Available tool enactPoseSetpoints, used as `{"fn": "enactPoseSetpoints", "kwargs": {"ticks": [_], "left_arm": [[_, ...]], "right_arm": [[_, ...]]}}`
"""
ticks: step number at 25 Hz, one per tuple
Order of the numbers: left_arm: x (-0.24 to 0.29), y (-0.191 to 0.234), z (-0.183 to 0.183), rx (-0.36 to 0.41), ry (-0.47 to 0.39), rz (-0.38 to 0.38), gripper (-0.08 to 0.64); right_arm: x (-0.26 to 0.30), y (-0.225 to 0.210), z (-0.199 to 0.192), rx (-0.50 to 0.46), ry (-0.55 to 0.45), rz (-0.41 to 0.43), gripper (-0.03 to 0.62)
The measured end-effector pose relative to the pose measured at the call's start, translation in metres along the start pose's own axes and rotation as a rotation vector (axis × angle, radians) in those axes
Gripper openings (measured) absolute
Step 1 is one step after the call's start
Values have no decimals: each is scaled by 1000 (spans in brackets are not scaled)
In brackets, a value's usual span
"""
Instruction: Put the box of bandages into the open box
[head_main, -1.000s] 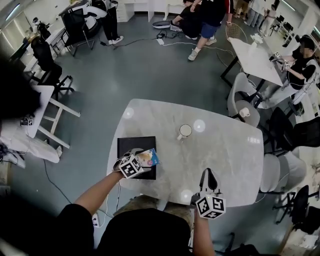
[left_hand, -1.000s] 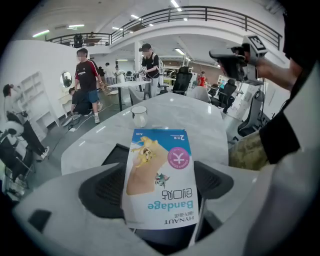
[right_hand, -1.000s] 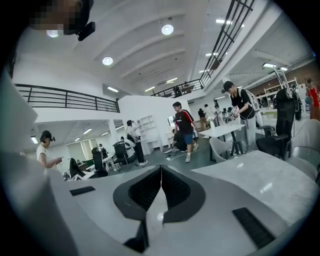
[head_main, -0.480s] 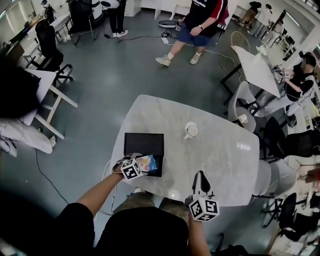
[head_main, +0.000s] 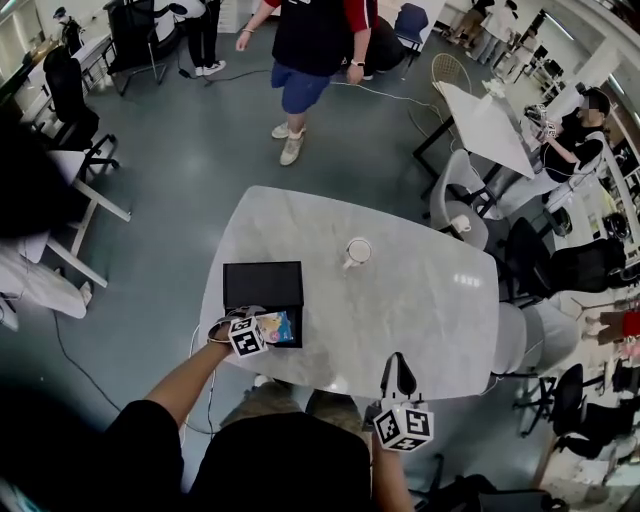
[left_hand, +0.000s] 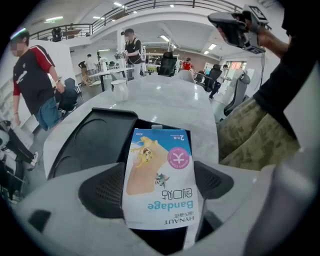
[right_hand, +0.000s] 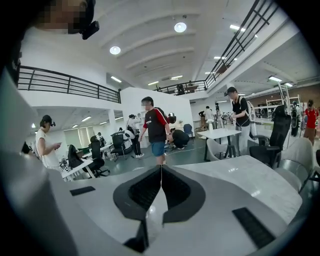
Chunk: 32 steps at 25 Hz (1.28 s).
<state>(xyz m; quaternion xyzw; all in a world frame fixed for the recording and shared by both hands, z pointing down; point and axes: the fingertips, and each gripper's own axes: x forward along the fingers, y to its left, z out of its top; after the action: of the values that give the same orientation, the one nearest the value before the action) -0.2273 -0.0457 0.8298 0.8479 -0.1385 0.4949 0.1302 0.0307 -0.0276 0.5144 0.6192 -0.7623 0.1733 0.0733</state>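
Note:
The box of bandages (left_hand: 159, 182) is blue and white with a cartoon print, and my left gripper (left_hand: 156, 186) is shut on it. It hangs over the near right part of the open black box (head_main: 262, 292), which lies at the table's left side. In the head view the bandage box (head_main: 276, 327) shows beside my left gripper (head_main: 262, 328). My right gripper (head_main: 397, 371) is shut with nothing in it, at the table's near edge, well right of the black box. The jaws of the right gripper (right_hand: 161, 186) meet in a thin line.
A white mug (head_main: 356, 252) stands near the middle of the pale marble table (head_main: 420, 310). Chairs (head_main: 458, 208) stand along the far right side. A person in dark shorts (head_main: 305, 60) walks on the floor beyond the table.
My left gripper has carried the bandage box slightly further over the black box's near right corner. The walking person has moved left. My right gripper stays at the near edge.

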Motion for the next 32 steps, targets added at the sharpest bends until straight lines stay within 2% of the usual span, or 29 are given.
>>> {"fn": "enactPoseSetpoints", "kwargs": {"ticks": [3, 8, 13, 20, 24, 28, 32], "left_arm": [[5, 3, 0, -2, 16, -9, 448], [10, 9, -5, -29, 21, 32, 448], [7, 11, 5, -5, 26, 53, 448], [1, 17, 11, -66, -11, 61, 448], [-9, 18, 10, -82, 4, 57, 448], [-36, 10, 47, -101, -85, 66, 448], [-76, 2, 110, -151, -264, 111, 446]], "right_arm": [[-4, -9, -3, 4, 0, -11, 12], [3, -7, -10, -12, 18, 22, 12], [11, 2, 2, -21, -3, 58, 12], [15, -2, -9, -4, 16, 62, 12], [17, -3, -10, 10, 9, 63, 12], [22, -4, -10, 11, 9, 80, 12], [29, -15, -1, -18, 24, 114, 12]]}}
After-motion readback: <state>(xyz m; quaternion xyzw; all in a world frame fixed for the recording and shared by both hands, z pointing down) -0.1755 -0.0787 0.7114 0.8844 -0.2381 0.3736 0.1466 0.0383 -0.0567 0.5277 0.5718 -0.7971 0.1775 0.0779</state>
